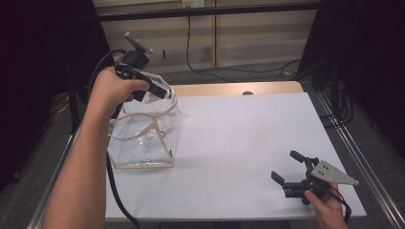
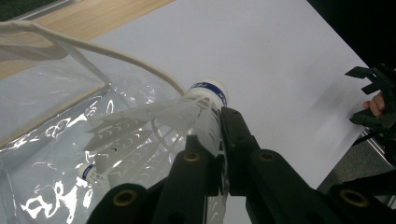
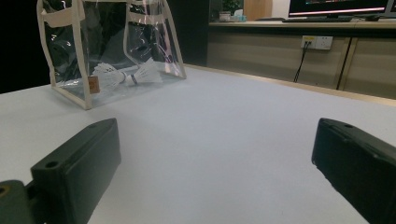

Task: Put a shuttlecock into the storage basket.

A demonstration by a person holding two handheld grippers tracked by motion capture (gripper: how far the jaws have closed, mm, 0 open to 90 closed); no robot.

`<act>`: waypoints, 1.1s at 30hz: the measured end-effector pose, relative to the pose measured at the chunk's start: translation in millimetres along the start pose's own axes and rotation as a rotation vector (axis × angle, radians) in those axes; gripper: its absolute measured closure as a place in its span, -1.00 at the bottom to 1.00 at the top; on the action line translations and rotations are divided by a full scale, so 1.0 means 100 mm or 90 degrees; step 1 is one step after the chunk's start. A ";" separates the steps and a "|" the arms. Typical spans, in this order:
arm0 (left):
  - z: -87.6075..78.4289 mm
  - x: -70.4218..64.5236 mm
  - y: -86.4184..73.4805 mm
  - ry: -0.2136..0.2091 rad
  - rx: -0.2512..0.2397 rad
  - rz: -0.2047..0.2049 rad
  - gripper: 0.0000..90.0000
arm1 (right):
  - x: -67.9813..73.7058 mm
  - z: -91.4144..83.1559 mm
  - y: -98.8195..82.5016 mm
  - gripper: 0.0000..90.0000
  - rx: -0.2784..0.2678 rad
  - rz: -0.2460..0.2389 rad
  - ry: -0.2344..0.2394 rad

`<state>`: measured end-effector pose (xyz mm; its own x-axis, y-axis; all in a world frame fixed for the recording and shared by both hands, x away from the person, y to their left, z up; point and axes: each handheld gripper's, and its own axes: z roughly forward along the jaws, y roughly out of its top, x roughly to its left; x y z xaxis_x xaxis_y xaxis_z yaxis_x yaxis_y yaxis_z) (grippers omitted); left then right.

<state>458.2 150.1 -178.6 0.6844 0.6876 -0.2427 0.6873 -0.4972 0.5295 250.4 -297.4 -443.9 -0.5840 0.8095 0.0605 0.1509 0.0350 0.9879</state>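
In the left gripper view, my left gripper (image 2: 218, 128) is shut on a white shuttlecock (image 2: 187, 109) with a blue band at its cork. It holds the shuttlecock over the open top of a clear plastic bag (image 2: 56, 135) with cream trim, and another shuttlecock (image 2: 89, 171) lies inside. From above, the left gripper (image 1: 165, 92) hangs at the bag's (image 1: 143, 136) far rim on the table's left. The right gripper (image 1: 285, 165) rests open near the front right corner. Its view shows two wide-apart jaws (image 3: 215, 140), the bag (image 3: 70, 51) and shuttlecocks (image 3: 123, 73) on the bag's floor.
A white sheet (image 1: 239, 143) covers the table, with a wooden edge (image 1: 229, 88) at the back. Metal rails (image 1: 353, 157) run along the right side. Cables (image 1: 215, 67) lie on the floor behind. A black cable (image 1: 114, 191) trails from the left gripper across the front left.
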 end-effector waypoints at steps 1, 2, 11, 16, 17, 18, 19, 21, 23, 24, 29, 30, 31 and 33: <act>0.00 0.01 0.00 0.001 -0.001 -0.001 0.96 | 0.00 0.00 0.00 -0.98 0.000 0.000 0.000; -0.01 0.02 0.00 0.006 -0.001 0.000 0.96 | 0.00 0.00 0.00 -0.98 0.000 0.000 0.000; -0.02 0.10 -0.03 0.022 -0.007 -0.004 0.96 | 0.00 0.00 0.00 -0.98 0.001 0.000 0.000; -0.02 0.15 -0.05 0.032 -0.012 -0.008 0.96 | 0.00 0.00 0.00 -0.98 0.000 0.000 0.000; -0.01 0.15 -0.05 0.033 -0.015 -0.010 0.96 | 0.00 0.00 0.00 -0.98 0.000 0.000 0.000; -0.01 0.16 -0.05 0.035 -0.014 -0.008 0.96 | 0.00 0.00 0.00 -0.98 0.000 0.000 0.000; -0.01 0.17 -0.06 0.037 -0.014 -0.008 0.96 | 0.00 0.00 0.00 -0.98 0.000 0.000 0.000; 0.00 0.20 -0.07 0.041 -0.013 -0.007 0.96 | 0.00 0.00 0.00 -0.98 0.000 0.001 0.000; 0.01 0.22 -0.08 0.041 -0.009 -0.009 0.96 | 0.00 0.00 0.00 -0.98 0.000 0.000 0.000; 0.02 0.23 -0.09 0.041 -0.010 -0.011 0.96 | 0.00 0.00 0.00 -0.98 0.000 0.002 0.001; 0.06 0.26 -0.12 0.049 -0.006 -0.014 0.96 | 0.00 0.00 0.00 -0.98 -0.001 0.001 0.001; 0.07 0.27 -0.13 0.045 -0.001 -0.012 0.96 | 0.00 0.00 0.00 -0.98 -0.001 0.001 0.001; 0.08 0.28 -0.13 0.045 -0.003 -0.015 0.96 | 0.00 0.00 0.00 -0.98 0.000 0.000 0.001; 0.09 0.29 -0.14 0.045 -0.003 -0.016 0.96 | 0.00 0.00 0.00 -0.98 0.000 0.001 0.000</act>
<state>470.1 171.9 -200.6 0.6475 0.7358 -0.1985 0.7033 -0.4765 0.5276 250.2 -297.1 -443.8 -0.5841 0.8093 0.0627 0.1521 0.0332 0.9878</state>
